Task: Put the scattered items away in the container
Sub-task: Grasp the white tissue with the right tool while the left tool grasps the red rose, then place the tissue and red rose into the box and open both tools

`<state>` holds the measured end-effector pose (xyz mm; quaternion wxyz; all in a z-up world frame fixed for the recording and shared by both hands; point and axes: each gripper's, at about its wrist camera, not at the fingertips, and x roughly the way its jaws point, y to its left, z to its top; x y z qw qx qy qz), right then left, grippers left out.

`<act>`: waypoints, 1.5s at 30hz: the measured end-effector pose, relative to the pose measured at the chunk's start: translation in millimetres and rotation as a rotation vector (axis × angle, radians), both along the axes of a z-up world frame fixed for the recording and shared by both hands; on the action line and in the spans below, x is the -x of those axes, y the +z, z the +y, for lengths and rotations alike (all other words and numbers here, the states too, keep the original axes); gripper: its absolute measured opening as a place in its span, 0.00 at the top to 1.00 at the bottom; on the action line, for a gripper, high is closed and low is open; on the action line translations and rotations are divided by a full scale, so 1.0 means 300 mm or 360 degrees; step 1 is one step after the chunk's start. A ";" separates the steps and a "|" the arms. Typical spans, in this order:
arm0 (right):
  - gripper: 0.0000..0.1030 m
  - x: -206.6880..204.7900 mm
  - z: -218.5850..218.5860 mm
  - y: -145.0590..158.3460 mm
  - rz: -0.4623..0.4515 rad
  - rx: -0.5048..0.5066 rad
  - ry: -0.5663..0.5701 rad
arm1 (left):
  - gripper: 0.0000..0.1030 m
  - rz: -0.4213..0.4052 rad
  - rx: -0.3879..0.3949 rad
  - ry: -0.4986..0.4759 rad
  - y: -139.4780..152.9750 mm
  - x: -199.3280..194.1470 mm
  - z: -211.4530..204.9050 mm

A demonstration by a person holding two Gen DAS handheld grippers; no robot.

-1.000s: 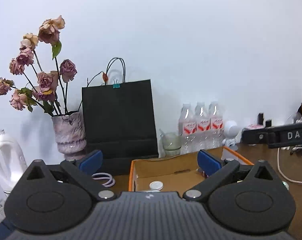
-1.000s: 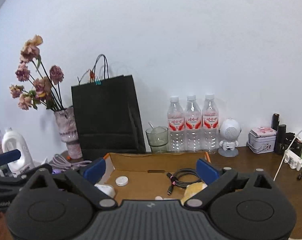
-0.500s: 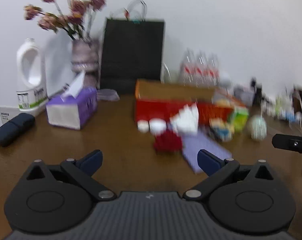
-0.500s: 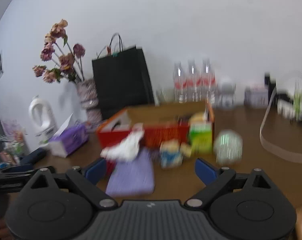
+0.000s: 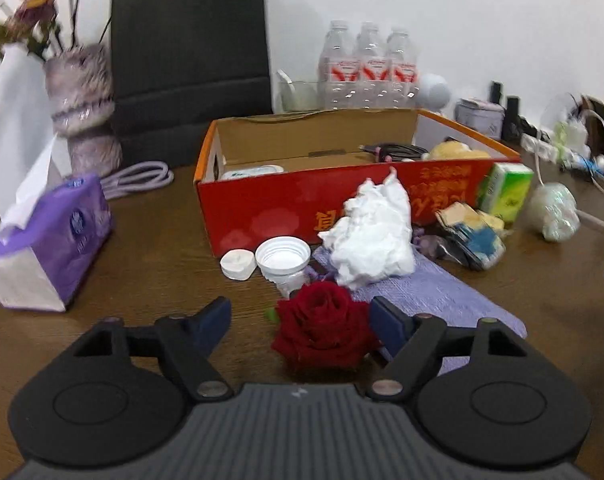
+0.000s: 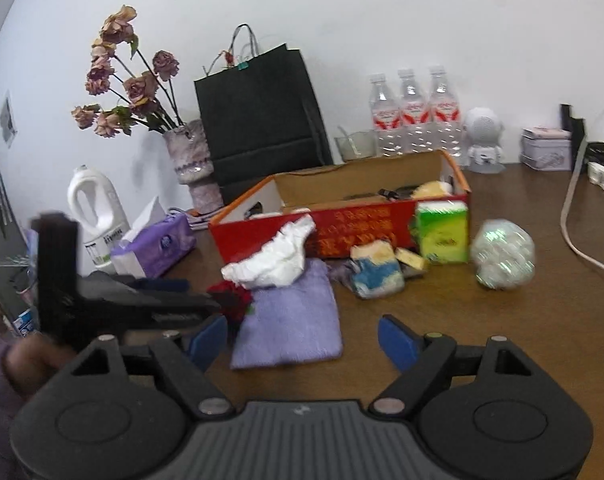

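Observation:
A red cardboard box (image 5: 302,200) (image 6: 342,228) stands open on the brown table, with a cable and a yellow item inside. Before it lie a red rose (image 5: 324,326), a crumpled white tissue (image 5: 372,240), a purple cloth (image 6: 290,316), two white caps (image 5: 282,256), a blue-and-yellow packet (image 6: 376,276), a green tissue pack (image 6: 442,232) and a shiny ball (image 6: 502,254). My left gripper (image 5: 300,320) is open, its jaws on either side of the rose. My right gripper (image 6: 302,340) is open and empty above the purple cloth's near end.
A purple tissue box (image 5: 50,240), a vase of dried flowers (image 6: 188,152), a black paper bag (image 6: 262,108), water bottles (image 6: 412,112), a white jug (image 6: 98,208) and a tin (image 6: 546,154) stand behind. Cables (image 6: 574,220) run at the right.
Both grippers have come down and back from over the box to the items before it. The left gripper has closed in around the rose.

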<state>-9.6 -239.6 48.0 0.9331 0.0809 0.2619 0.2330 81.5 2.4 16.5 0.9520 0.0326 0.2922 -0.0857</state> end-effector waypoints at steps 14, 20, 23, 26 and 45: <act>0.74 -0.502 0.337 -0.082 0.0245 0.0159 0.0136 | 0.57 0.0019 0.0305 0.0127 -0.001 0.078 0.172; 0.80 -0.324 0.218 -0.008 0.0118 -0.0004 0.0133 | 0.57 0.0020 0.0356 0.0276 0.036 0.191 0.201; 0.79 -0.174 0.120 0.047 0.0046 -0.0059 0.0140 | 0.57 0.0001 0.0344 0.0246 0.058 0.294 0.159; 0.79 -0.035 0.044 0.045 0.0068 -0.0019 0.0115 | 0.57 -0.0020 0.0345 0.0163 0.074 0.394 0.105; 0.79 0.334 -0.056 0.018 -0.0041 0.0070 0.0089 | 0.57 -0.0211 0.0241 -0.0055 0.157 0.677 -0.083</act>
